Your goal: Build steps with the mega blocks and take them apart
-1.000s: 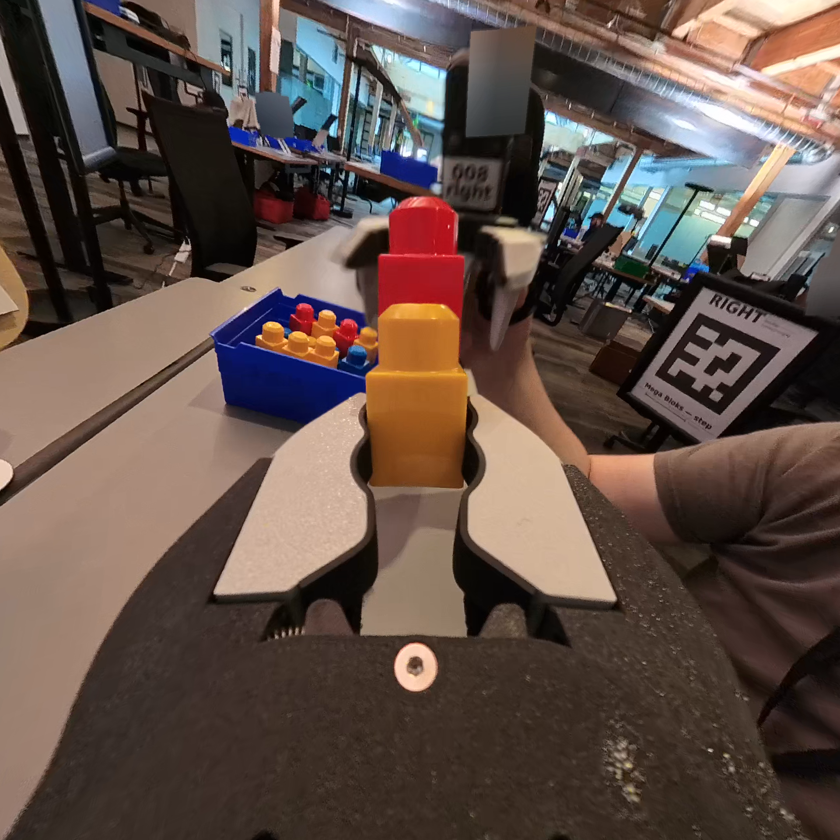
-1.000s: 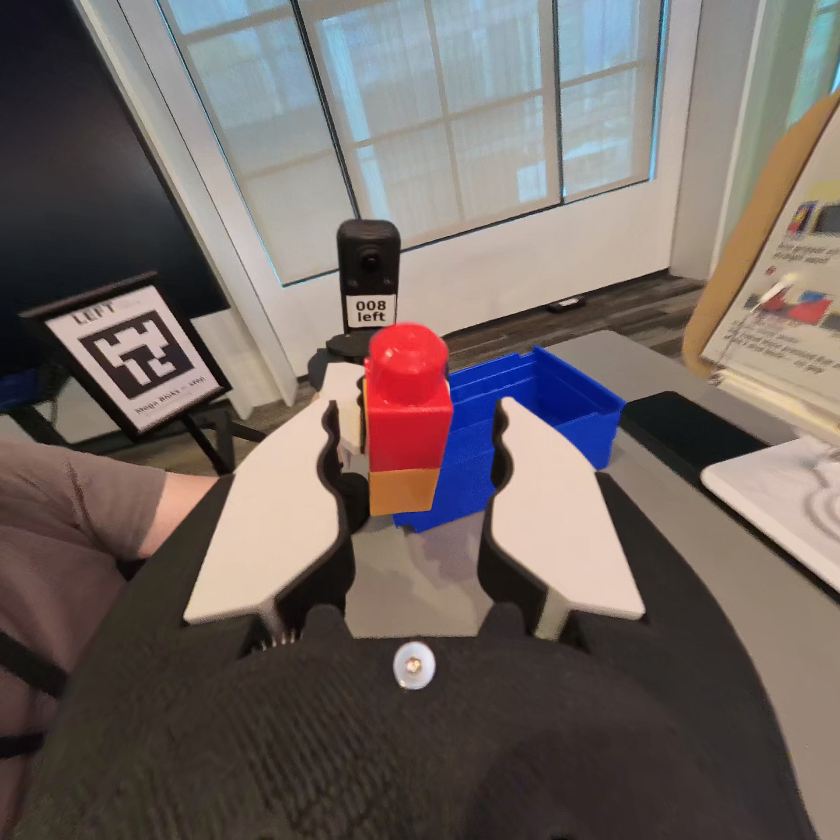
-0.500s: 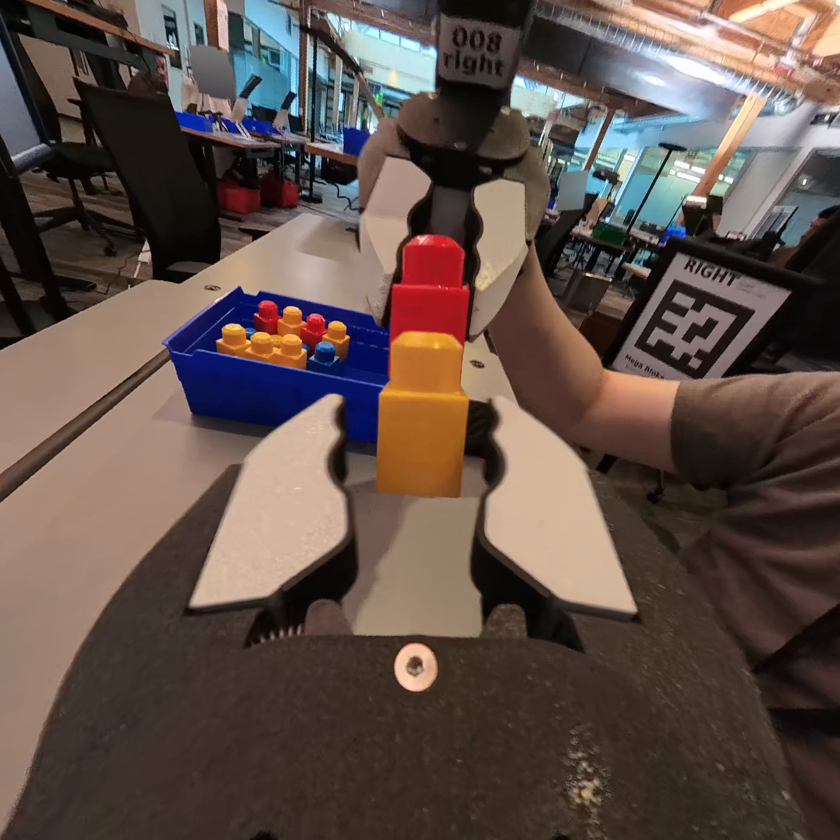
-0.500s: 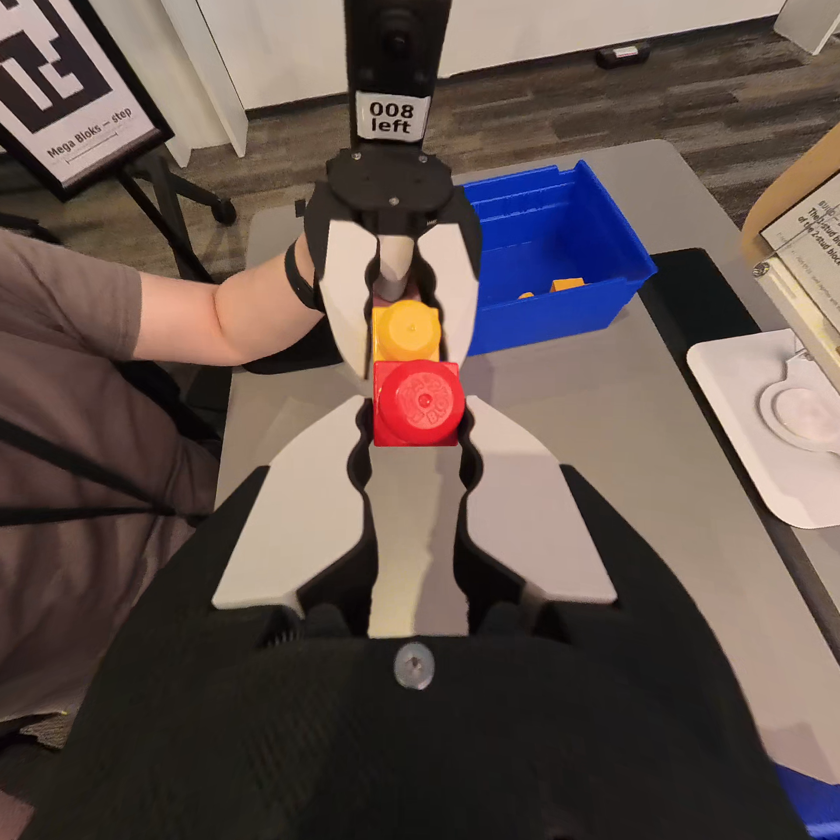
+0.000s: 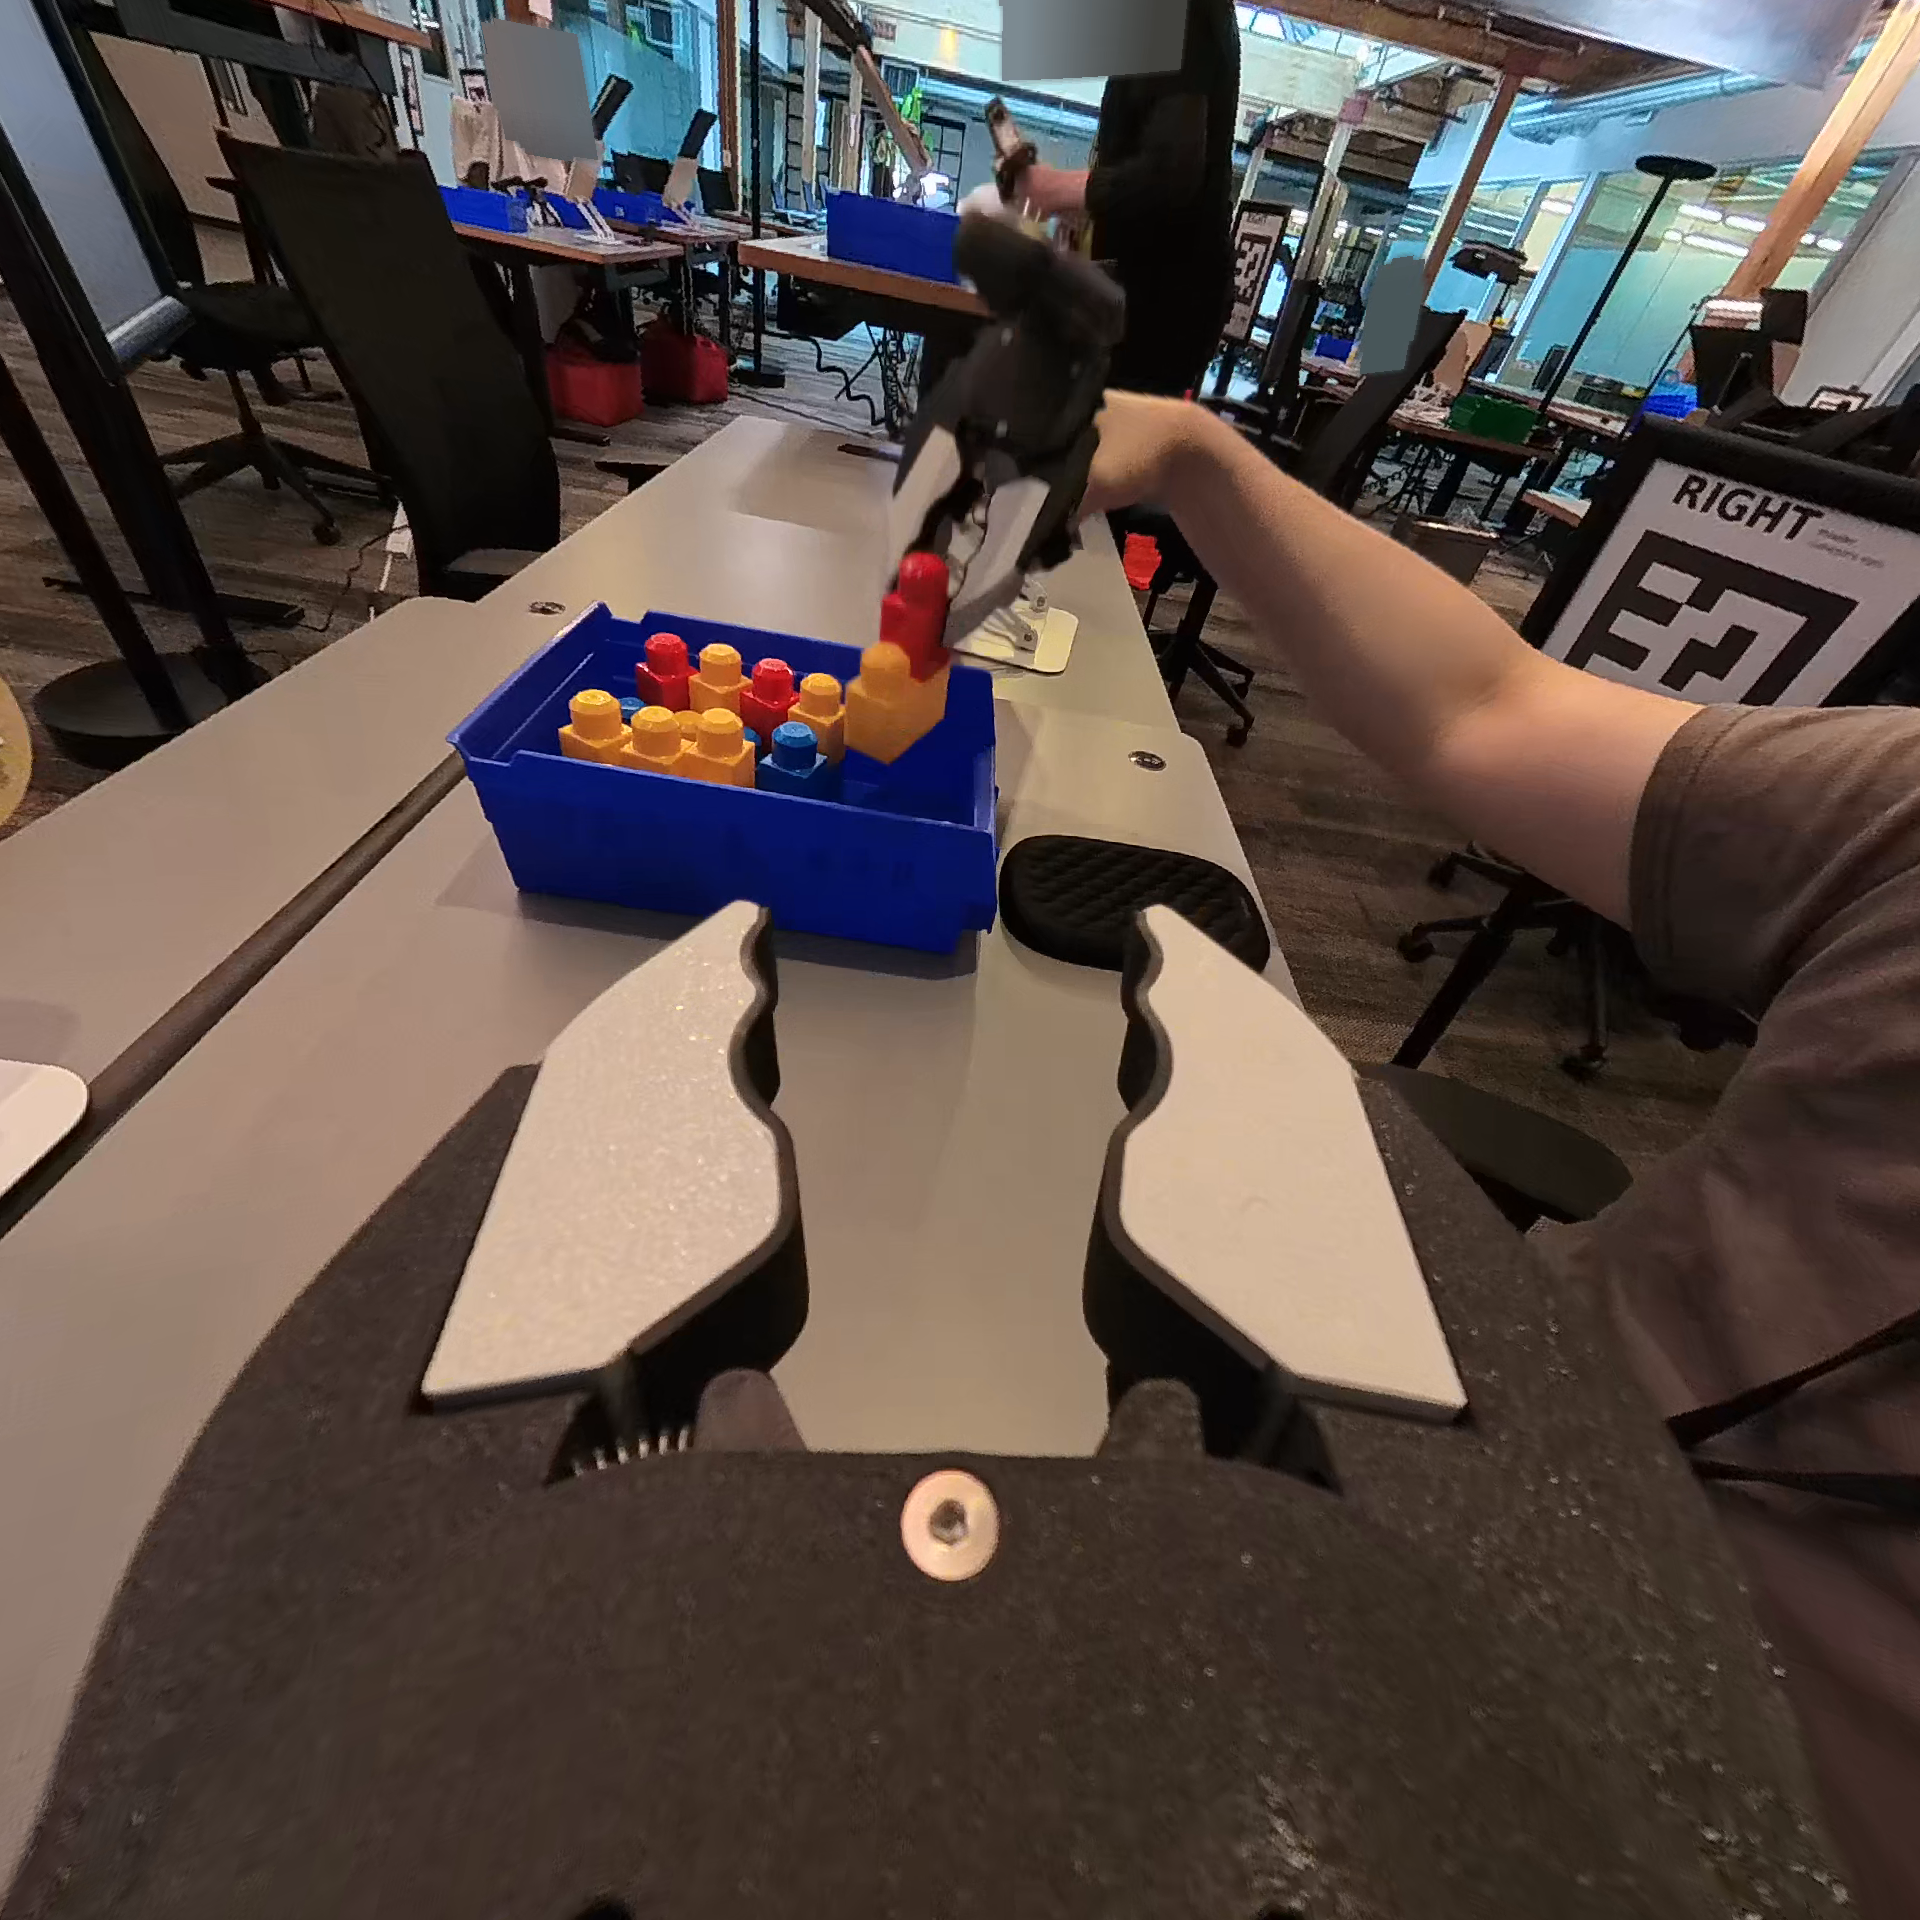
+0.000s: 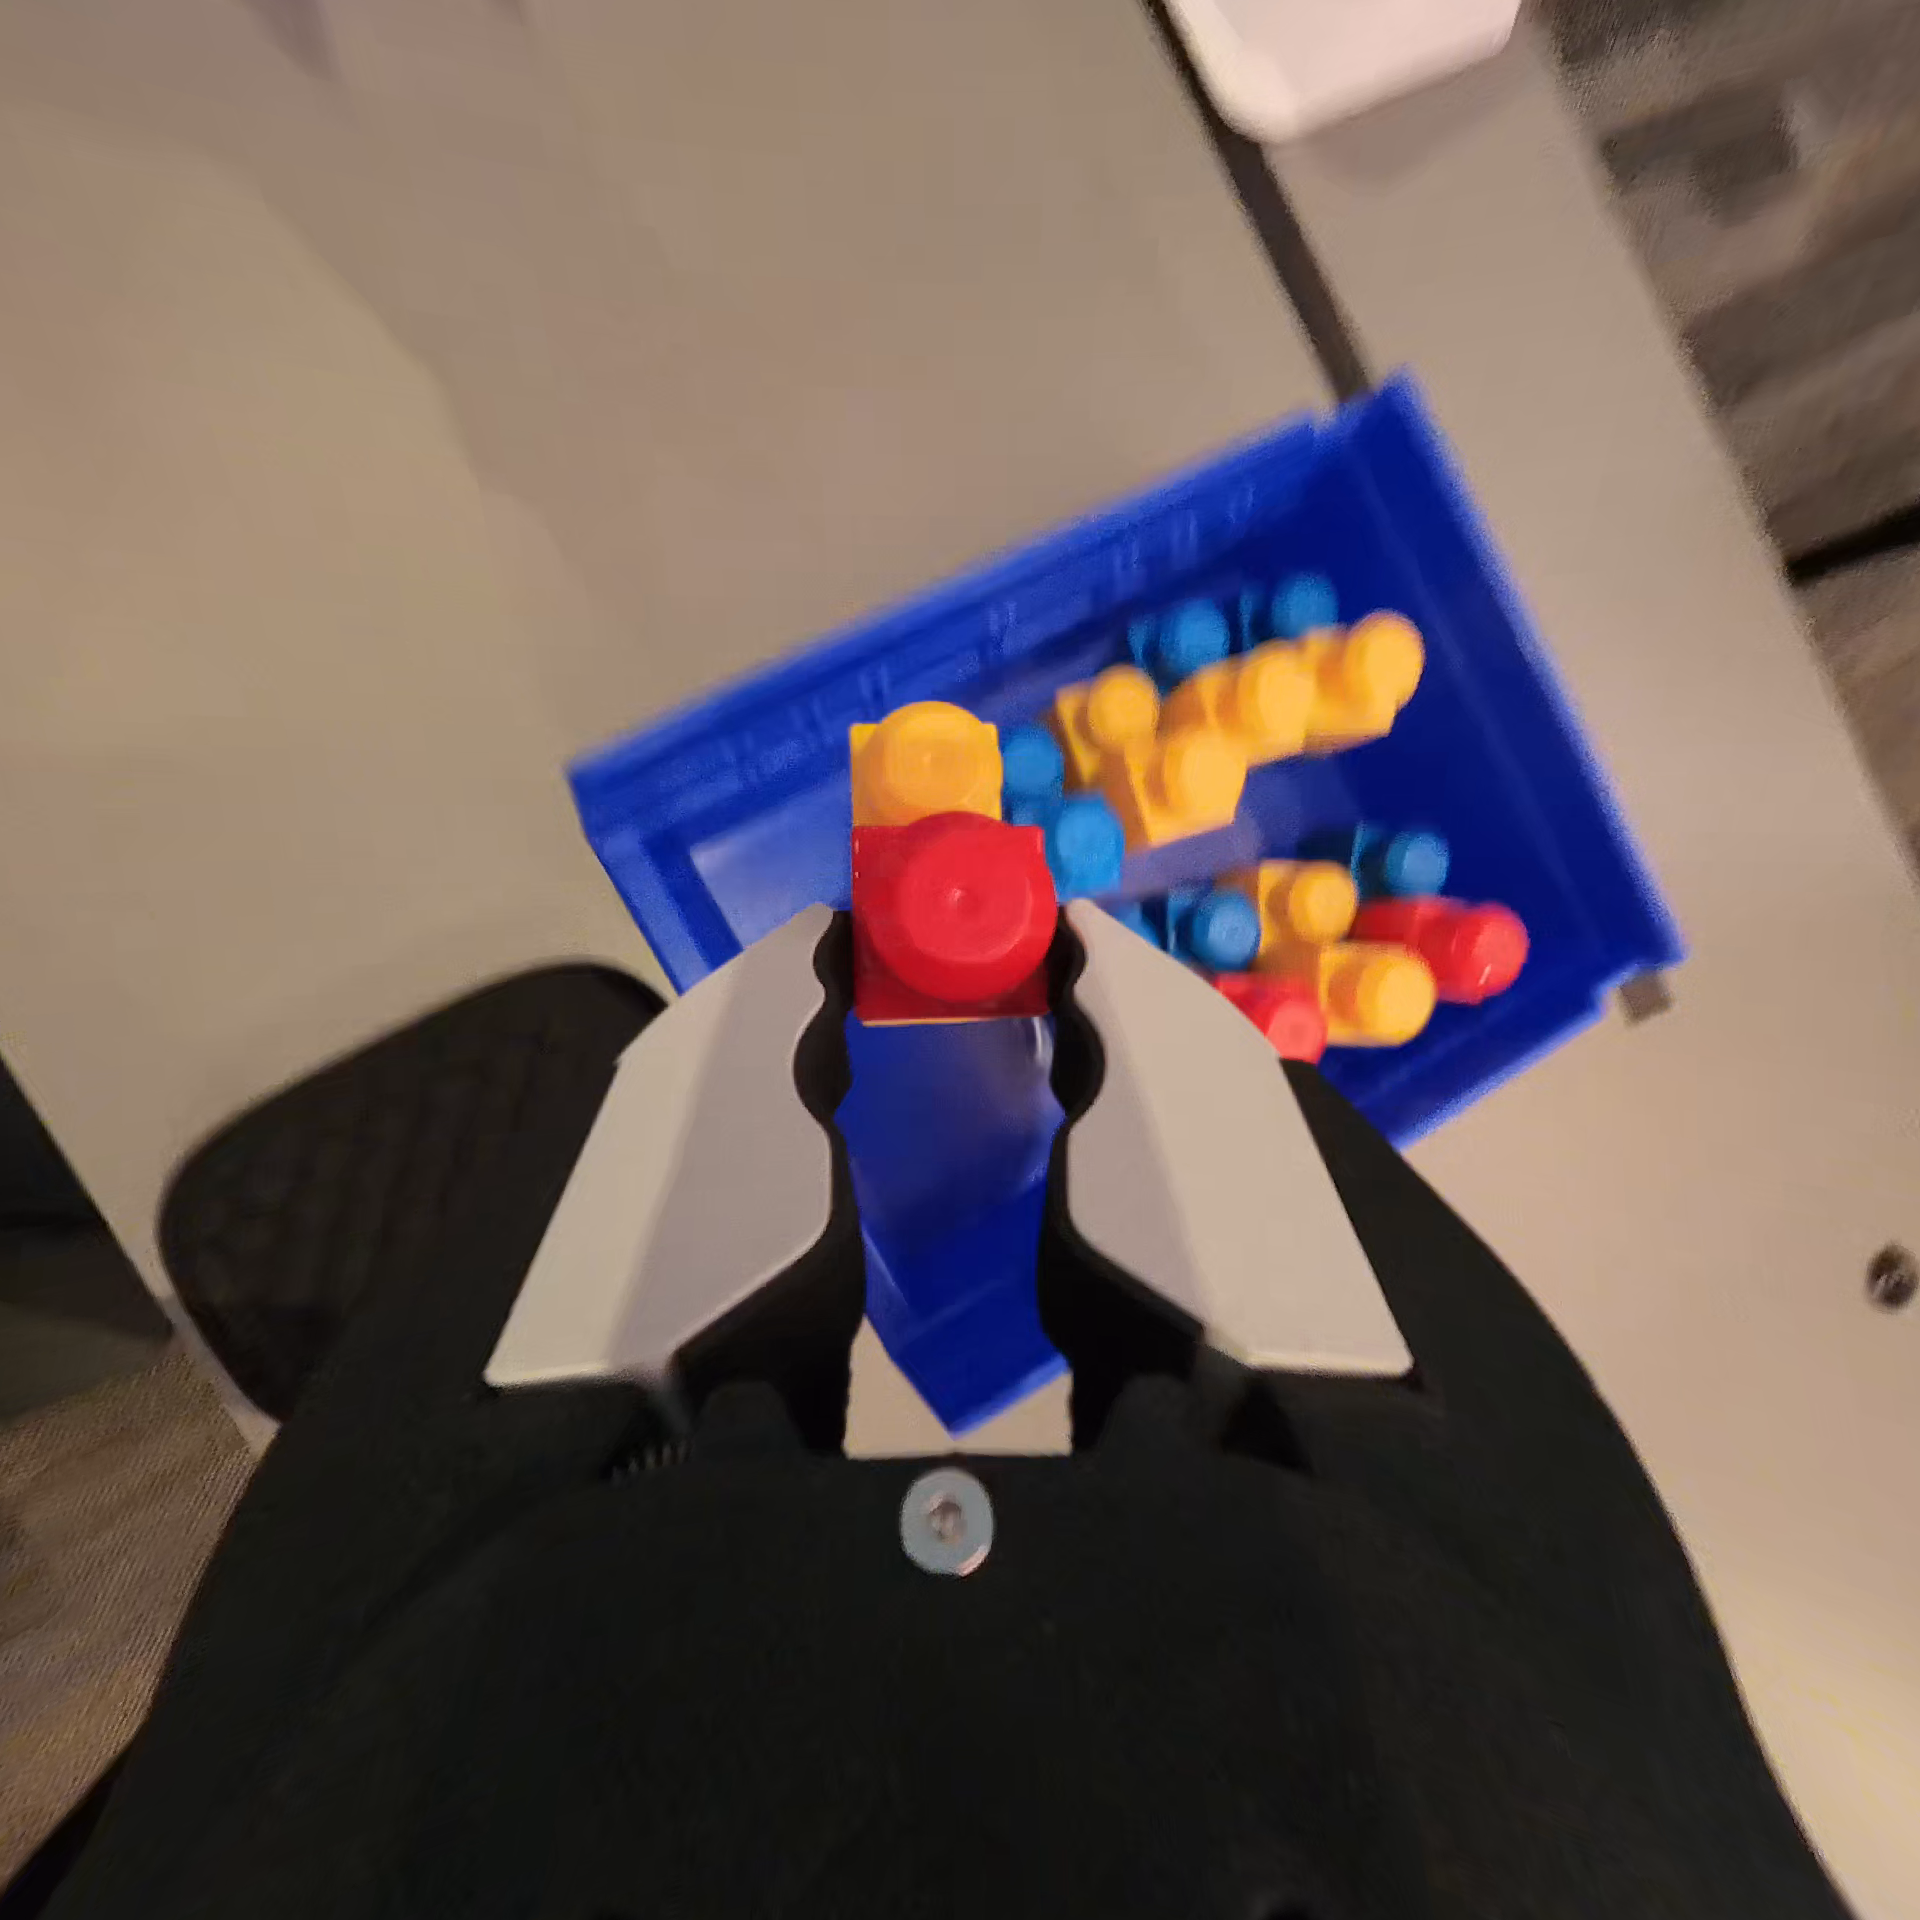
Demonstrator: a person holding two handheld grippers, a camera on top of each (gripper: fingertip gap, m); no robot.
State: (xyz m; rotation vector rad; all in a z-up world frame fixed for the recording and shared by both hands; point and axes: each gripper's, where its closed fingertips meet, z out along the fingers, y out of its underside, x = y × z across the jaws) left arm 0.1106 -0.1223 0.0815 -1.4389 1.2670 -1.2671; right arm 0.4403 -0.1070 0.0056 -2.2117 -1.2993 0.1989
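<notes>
My right gripper (image 6: 948, 935) is shut on a red block (image 6: 951, 920) that is joined to a yellow block (image 6: 925, 764) as a small step. It holds the step above the blue bin (image 6: 1538, 665) of loose red, yellow and blue blocks. In the left wrist view the right gripper (image 5: 961, 582) hangs over the bin's (image 5: 727, 852) right end with the red block (image 5: 916, 613) and yellow block (image 5: 894, 701) in it. My left gripper (image 5: 948, 966) is open and empty, low over the grey table (image 5: 260, 1039) in front of the bin.
A black oval pad (image 5: 1132, 894) lies right of the bin, near the table's right edge. A white flat stand (image 5: 1023, 634) sits behind the bin. A marker sign (image 5: 1745, 592) stands at the right. A person's arm (image 5: 1455, 644) reaches across.
My left gripper opened, let go of the yellow block and drew back. My right gripper shut on the red block and carried the joined step away over the bin.
</notes>
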